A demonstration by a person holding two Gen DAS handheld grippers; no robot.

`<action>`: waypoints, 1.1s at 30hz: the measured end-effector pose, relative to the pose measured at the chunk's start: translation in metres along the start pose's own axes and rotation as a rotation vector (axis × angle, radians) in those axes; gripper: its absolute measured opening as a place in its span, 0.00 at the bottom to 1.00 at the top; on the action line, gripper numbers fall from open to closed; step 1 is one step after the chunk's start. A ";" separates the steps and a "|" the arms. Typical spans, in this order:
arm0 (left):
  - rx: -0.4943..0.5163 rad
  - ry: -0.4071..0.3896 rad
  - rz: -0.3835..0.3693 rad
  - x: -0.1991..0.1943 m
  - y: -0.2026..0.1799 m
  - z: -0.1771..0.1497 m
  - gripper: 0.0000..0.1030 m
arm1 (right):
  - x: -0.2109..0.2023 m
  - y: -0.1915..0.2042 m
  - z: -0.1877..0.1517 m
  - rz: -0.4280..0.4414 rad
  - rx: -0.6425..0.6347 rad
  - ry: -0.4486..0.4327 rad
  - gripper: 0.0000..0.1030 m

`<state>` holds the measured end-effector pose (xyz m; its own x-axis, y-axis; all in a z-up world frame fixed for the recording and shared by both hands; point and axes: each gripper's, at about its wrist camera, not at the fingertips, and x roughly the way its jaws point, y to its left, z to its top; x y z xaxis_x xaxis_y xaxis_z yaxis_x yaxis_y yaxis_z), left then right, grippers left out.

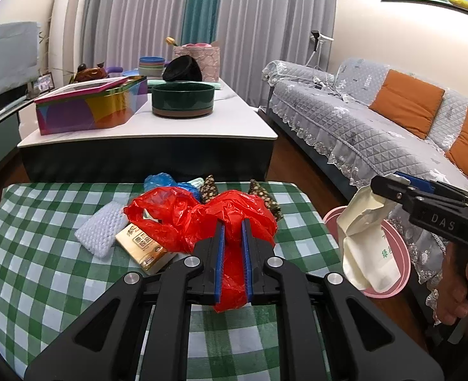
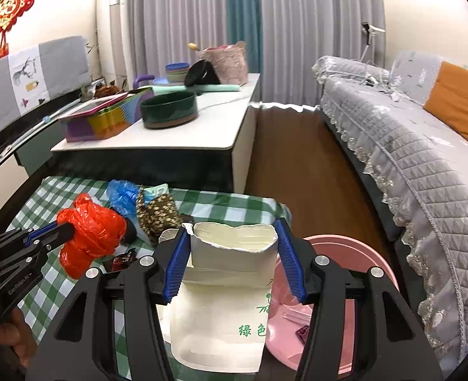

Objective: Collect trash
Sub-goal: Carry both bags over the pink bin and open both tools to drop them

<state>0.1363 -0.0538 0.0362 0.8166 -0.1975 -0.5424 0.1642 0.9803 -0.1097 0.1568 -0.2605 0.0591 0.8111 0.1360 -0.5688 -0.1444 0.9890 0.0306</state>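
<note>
Left tongs: your left gripper [image 1: 233,238] was pinched narrow on the red plastic bag [image 1: 202,219], bunched between the pads and held over the green checked tablecloth [image 1: 43,270].
Right tongs: your right gripper [image 2: 233,260] stood half-wide, clamping the cream paper bag [image 2: 221,301] by its torn mouth (beside the pink basin [image 2: 345,285]).
Handling: both bags looked light, soft and crushable; the plastic seemed slippery, so a gathered bunch was your best hold.
Paper: it could tear at the rim; you might have gripped lower.
Remaining: white foam net [image 1: 102,231], tissue pack [image 1: 143,244], blue plastic bag [image 1: 159,182].

Red bag [image 1: 202,219], green-wht check cloth [image 1: 43,222], pink bin [image 2: 354,254]
</note>
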 end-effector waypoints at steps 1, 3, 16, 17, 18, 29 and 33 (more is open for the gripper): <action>0.003 -0.002 -0.003 -0.001 -0.002 0.000 0.10 | -0.002 -0.002 -0.001 -0.006 0.004 -0.004 0.52; 0.009 -0.006 -0.010 -0.002 -0.007 0.001 0.10 | -0.007 -0.009 -0.001 -0.020 0.011 -0.014 0.52; 0.056 -0.011 -0.071 -0.001 -0.044 0.003 0.10 | -0.027 -0.050 -0.010 -0.096 0.061 -0.029 0.52; 0.061 -0.011 -0.076 0.000 -0.048 0.003 0.10 | -0.028 -0.053 -0.010 -0.101 0.065 -0.031 0.52; 0.063 -0.011 -0.079 0.000 -0.050 0.002 0.10 | -0.030 -0.056 -0.011 -0.105 0.068 -0.033 0.52; 0.128 -0.001 -0.149 0.004 -0.090 0.001 0.10 | -0.041 -0.093 -0.013 -0.183 0.124 -0.028 0.52; 0.148 -0.001 -0.183 0.006 -0.109 0.004 0.10 | -0.043 -0.110 -0.011 -0.214 0.158 -0.031 0.52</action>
<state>0.1260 -0.1616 0.0484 0.7662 -0.3719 -0.5241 0.3888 0.9176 -0.0827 0.1320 -0.3761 0.0712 0.8309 -0.0782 -0.5508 0.1208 0.9918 0.0414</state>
